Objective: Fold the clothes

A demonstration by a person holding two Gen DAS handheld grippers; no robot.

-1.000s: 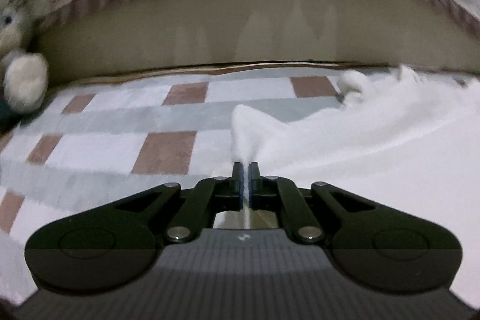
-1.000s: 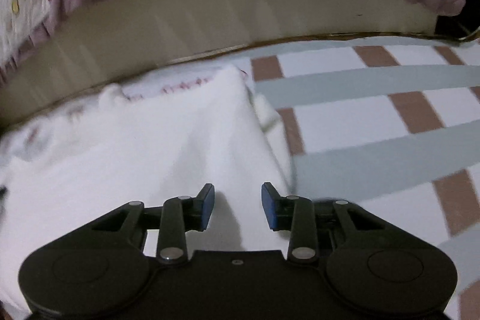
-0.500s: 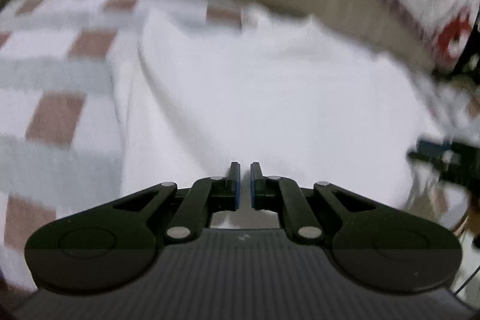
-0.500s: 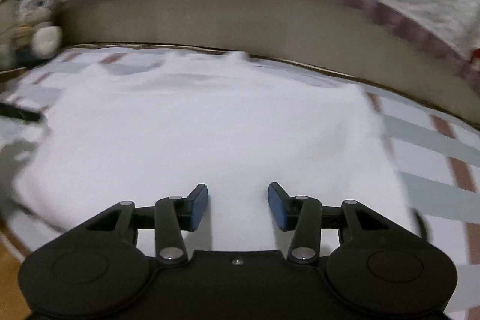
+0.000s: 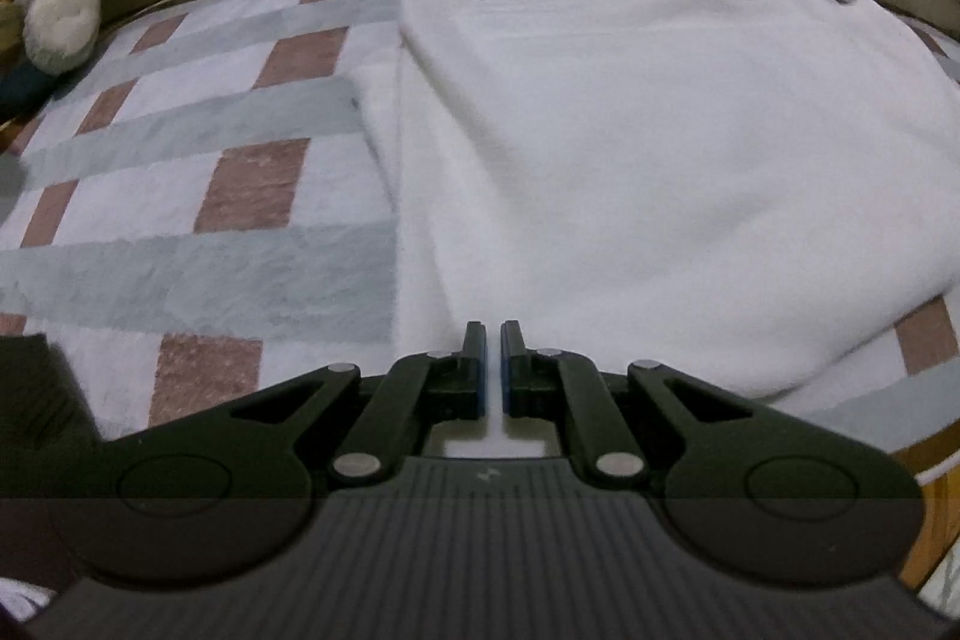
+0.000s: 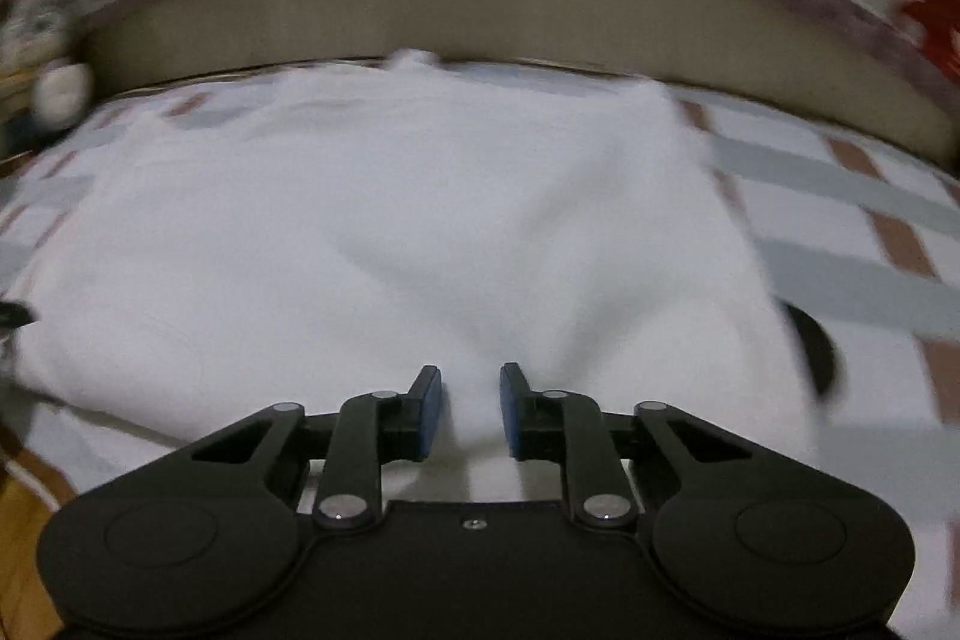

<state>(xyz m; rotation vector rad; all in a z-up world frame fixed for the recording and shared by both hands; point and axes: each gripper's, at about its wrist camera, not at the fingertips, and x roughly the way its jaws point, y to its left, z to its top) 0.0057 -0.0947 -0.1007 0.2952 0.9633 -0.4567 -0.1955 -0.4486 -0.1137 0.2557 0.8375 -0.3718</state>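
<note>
Left wrist view: the left gripper (image 5: pixel 493 361) is pinching the near edge of the white garment (image 5: pixel 660 148), which is lying on the checked mat (image 5: pixel 180 196). The right gripper (image 6: pixel 471 409) is opening, empty, above the garment; keeping the left pinch firm is advisable.

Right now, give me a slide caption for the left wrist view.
Left gripper, jaws shut, at the near edge of a white garment spread on a checked blanket.
</note>
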